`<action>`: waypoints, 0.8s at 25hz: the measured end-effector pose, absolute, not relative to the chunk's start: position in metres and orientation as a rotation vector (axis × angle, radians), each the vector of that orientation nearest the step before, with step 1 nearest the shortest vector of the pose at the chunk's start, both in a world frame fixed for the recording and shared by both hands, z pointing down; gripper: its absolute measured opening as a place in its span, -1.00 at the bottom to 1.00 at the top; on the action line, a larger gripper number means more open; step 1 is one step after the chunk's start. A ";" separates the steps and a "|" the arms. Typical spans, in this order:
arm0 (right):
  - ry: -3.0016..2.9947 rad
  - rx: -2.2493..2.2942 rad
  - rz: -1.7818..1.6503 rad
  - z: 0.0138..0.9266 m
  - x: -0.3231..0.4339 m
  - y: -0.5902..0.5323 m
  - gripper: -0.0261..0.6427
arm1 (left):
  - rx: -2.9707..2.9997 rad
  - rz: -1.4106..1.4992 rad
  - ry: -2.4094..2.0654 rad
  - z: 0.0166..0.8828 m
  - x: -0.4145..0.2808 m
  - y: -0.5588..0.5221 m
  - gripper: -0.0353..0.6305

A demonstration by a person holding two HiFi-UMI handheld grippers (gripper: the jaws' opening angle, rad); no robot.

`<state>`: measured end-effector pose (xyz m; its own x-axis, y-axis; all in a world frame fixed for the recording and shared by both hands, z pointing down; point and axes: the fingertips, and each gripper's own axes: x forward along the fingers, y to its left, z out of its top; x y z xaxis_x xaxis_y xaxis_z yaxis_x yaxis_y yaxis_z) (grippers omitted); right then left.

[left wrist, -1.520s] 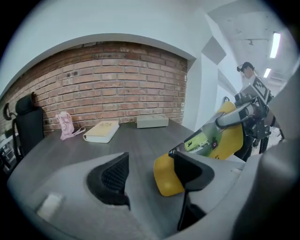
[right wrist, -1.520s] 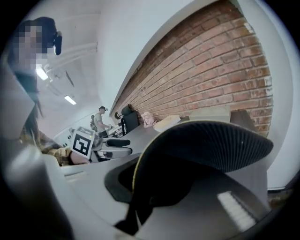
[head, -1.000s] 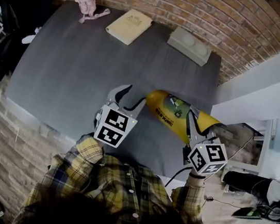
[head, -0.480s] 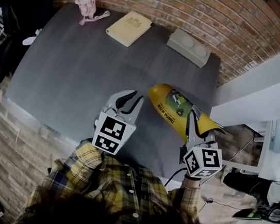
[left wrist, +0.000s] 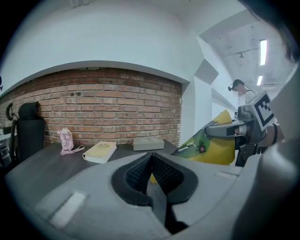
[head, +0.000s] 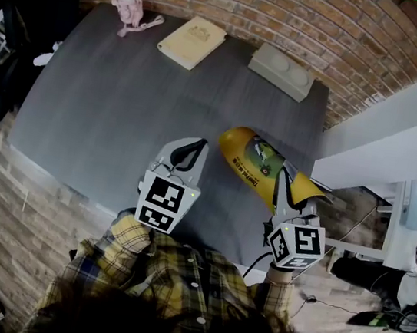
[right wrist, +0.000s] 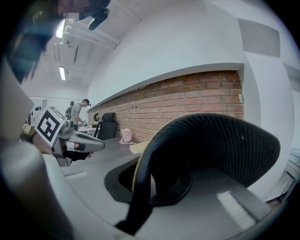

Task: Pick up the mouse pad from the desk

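Note:
The yellow mouse pad, printed with a green picture, hangs curled above the dark desk at its near right. My right gripper is shut on the pad's near end. In the right gripper view the pad's black ribbed underside arches up from the right gripper. My left gripper hovers just left of the pad; its jaws have just been closing, and they now meet with nothing between them. The left gripper view shows the left gripper shut, with the pad to its right.
A cream book, a pink toy with a strap and a grey box lie along the desk's far edge by the brick wall. A black chair stands at the left. Cables and gear lie on the floor at right.
The left gripper's jaws have gone from wide open to shut, with nothing in them. The pad's free end has shifted slightly in the right gripper.

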<state>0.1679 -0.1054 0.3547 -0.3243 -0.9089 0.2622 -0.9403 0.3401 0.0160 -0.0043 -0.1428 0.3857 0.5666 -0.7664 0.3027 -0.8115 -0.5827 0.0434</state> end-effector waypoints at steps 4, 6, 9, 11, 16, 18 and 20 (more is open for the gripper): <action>-2.367 1.701 0.214 0.355 0.173 -0.104 -0.88 | 2.620 0.377 -1.330 0.386 -0.006 -0.143 -0.90; -2.363 1.711 0.219 0.356 0.175 -0.104 -0.88 | 2.622 0.380 -1.328 0.387 -0.005 -0.144 -0.90; -2.361 1.720 0.225 0.357 0.178 -0.104 -0.88 | 2.623 0.382 -1.325 0.388 -0.004 -0.144 -0.91; -2.359 1.724 0.225 0.358 0.179 -0.104 -0.88 | 2.623 0.384 -1.322 0.388 -0.004 -0.144 -0.91; -2.352 1.732 0.227 0.357 0.178 -0.106 -0.88 | 2.619 0.381 -1.322 0.389 -0.008 -0.147 -0.91; -2.349 1.733 0.225 0.357 0.178 -0.106 -0.88 | 2.617 0.381 -1.323 0.389 -0.010 -0.148 -0.91; -2.348 1.734 0.224 0.357 0.178 -0.105 -0.88 | 2.614 0.379 -1.326 0.389 -0.010 -0.148 -0.91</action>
<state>0.1780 -0.1053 0.3568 -0.2837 -0.9230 0.2601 -0.9555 0.2950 0.0048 -0.0104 -0.1482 0.3892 0.5686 -0.7629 0.3077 -0.8103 -0.5840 0.0496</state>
